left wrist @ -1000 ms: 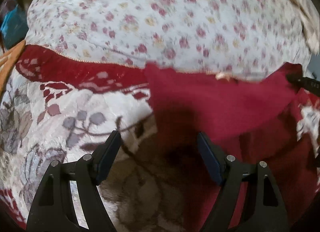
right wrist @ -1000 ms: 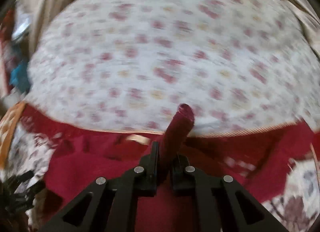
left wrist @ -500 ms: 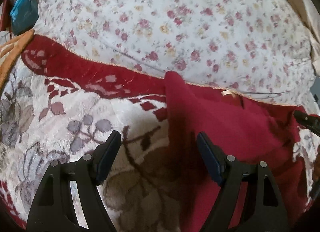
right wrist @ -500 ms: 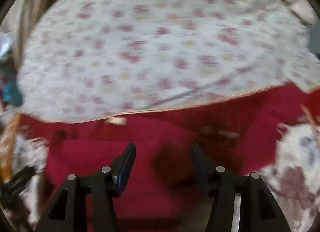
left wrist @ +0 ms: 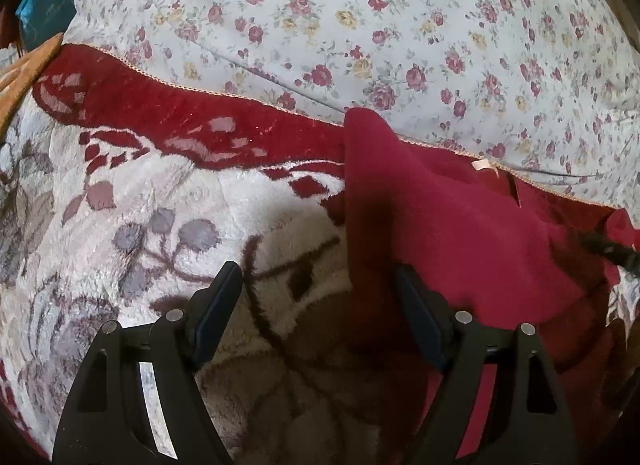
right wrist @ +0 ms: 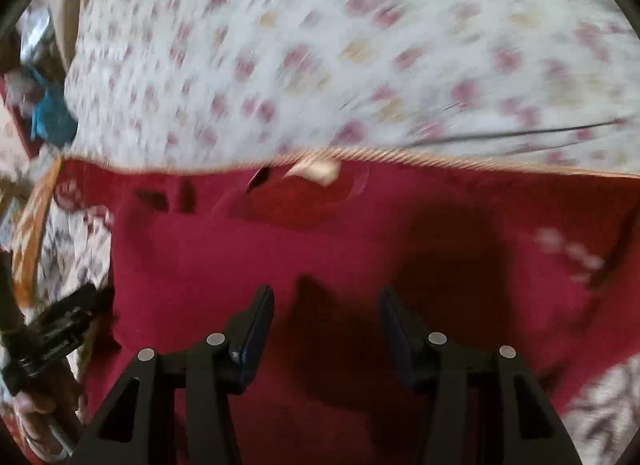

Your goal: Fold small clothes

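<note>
A small dark red garment [left wrist: 460, 225] lies flat on a plush floral blanket [left wrist: 140, 225], a pale label [left wrist: 482, 165] at its far edge. My left gripper [left wrist: 318, 297] is open and empty over the garment's left edge. In the blurred right wrist view the garment [right wrist: 340, 249] fills the middle, its label [right wrist: 316, 171] at the far edge. My right gripper [right wrist: 326, 321] is open and empty just above the cloth. The left gripper [right wrist: 60, 329] shows at the left there; the right gripper's tip [left wrist: 616, 251] shows at the right in the left wrist view.
A white duvet with red roses [left wrist: 360, 25] lies behind the blanket's red border [left wrist: 180, 121]. A blue bag [left wrist: 44, 5] sits at the far left. An orange-trimmed blanket edge [right wrist: 32, 233] runs down the left.
My right gripper let go of the raised red fold and opened. The garment dropped flat on the blanket. The left gripper stayed open and drew slightly closer to the garment's left edge.
</note>
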Tool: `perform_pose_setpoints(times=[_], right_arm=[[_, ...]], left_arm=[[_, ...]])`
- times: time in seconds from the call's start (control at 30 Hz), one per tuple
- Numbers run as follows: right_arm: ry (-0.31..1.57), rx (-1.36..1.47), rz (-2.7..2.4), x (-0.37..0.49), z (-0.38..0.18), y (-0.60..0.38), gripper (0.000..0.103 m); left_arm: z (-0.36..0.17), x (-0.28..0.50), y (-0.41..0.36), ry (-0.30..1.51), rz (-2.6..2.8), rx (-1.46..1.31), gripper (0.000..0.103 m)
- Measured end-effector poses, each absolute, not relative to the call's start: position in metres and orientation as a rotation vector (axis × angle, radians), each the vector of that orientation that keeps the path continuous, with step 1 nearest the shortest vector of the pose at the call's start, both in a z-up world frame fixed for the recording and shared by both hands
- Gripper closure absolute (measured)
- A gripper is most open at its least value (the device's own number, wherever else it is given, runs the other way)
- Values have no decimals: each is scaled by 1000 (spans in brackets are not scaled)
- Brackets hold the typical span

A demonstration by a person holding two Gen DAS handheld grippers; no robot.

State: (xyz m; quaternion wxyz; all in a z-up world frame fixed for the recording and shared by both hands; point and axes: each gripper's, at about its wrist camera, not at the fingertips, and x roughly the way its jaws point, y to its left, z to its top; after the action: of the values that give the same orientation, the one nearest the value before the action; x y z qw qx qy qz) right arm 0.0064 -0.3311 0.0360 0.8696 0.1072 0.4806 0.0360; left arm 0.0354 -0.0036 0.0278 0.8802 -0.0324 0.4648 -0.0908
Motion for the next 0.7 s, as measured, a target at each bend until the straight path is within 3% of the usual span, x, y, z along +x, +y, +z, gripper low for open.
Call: perform_pose_setpoints(times=[0.07,0.13,0.33,0.63,0.67,0.7], right_arm=[[952,229,-8,-10,53,-367,34],[923,254,-114,-24,62,-410,26],[906,397,-332,-37,65,-495,26],[975,287,-527,14,49,-540,26],[993,289,-549,20,44,-548,27],[1023,298,-580,22,39,-556,36]], left_arm=[[32,33,-3,957,-192,-81,23],[35,32,-4,944,-199,-93,23],[39,30,-10,924,-222,-86,23],[34,34,-10,934,-223,-80,23],[34,34,-11,933,-223,-78,23],[34,34,-11,934,-221,-75,23]])
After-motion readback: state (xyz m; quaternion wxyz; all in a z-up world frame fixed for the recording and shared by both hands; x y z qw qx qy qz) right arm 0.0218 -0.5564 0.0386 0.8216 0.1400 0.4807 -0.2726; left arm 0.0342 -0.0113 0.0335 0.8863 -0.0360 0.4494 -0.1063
